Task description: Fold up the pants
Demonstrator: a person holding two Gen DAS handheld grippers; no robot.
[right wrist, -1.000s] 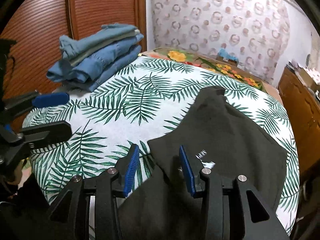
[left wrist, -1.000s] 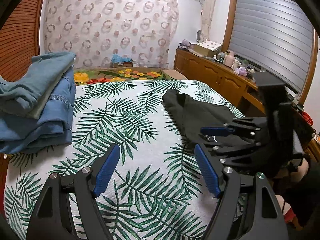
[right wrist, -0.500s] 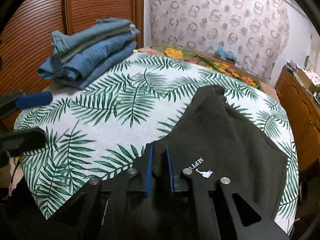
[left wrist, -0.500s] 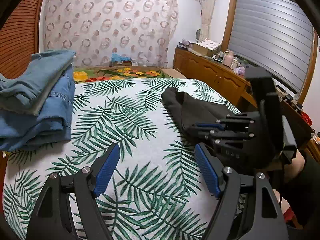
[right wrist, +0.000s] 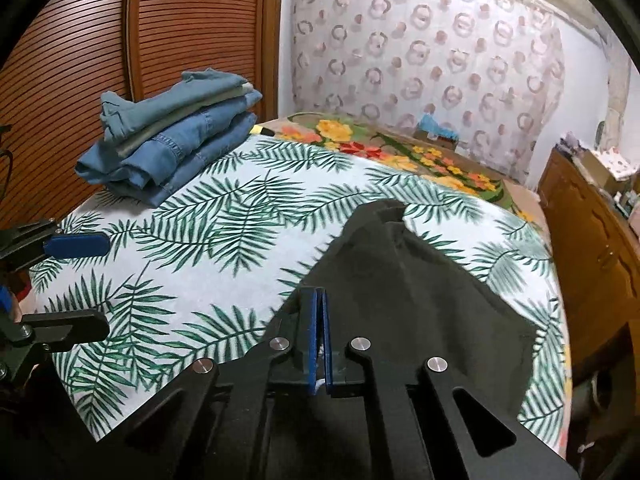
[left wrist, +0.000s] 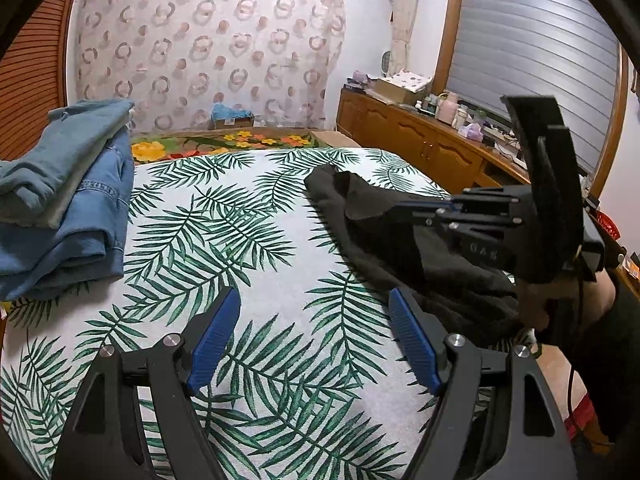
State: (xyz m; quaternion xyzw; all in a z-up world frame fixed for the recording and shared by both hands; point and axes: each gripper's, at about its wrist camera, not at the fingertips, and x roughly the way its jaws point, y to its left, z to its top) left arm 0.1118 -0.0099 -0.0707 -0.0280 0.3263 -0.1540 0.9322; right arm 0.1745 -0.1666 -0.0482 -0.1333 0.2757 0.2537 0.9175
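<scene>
**Right gripper pinches the black pants at the bed's near edge**

The black pants (right wrist: 408, 292) lie on the right half of the palm-leaf bedspread (right wrist: 224, 240), one end tapering toward the far side of the bed and the wider end hanging near the edge closest to me. The right gripper (right wrist: 319, 300) has its 2 blue pads pressed together on the near hem of that dark fabric, with a sliver of white showing between them low down. From the other camera the same tool reaches in from the right over the pants (left wrist: 384, 232), its fingers lying flat against the cloth.

The left gripper (left wrist: 314, 320) hangs above the bare leaf print with its jaws spread wide and nothing between them; its blue pads (left wrist: 212, 340) are well apart from the pants.

At the far left corner of the bed sits a stack of folded jeans (right wrist: 168, 148), lighter denim on top of darker. Behind it stands a slatted wooden wardrobe door (right wrist: 192, 32), and a ring-patterned curtain (right wrist: 420, 64) covers the back wall. A wooden sideboard (left wrist: 416, 144) runs along the right.
</scene>
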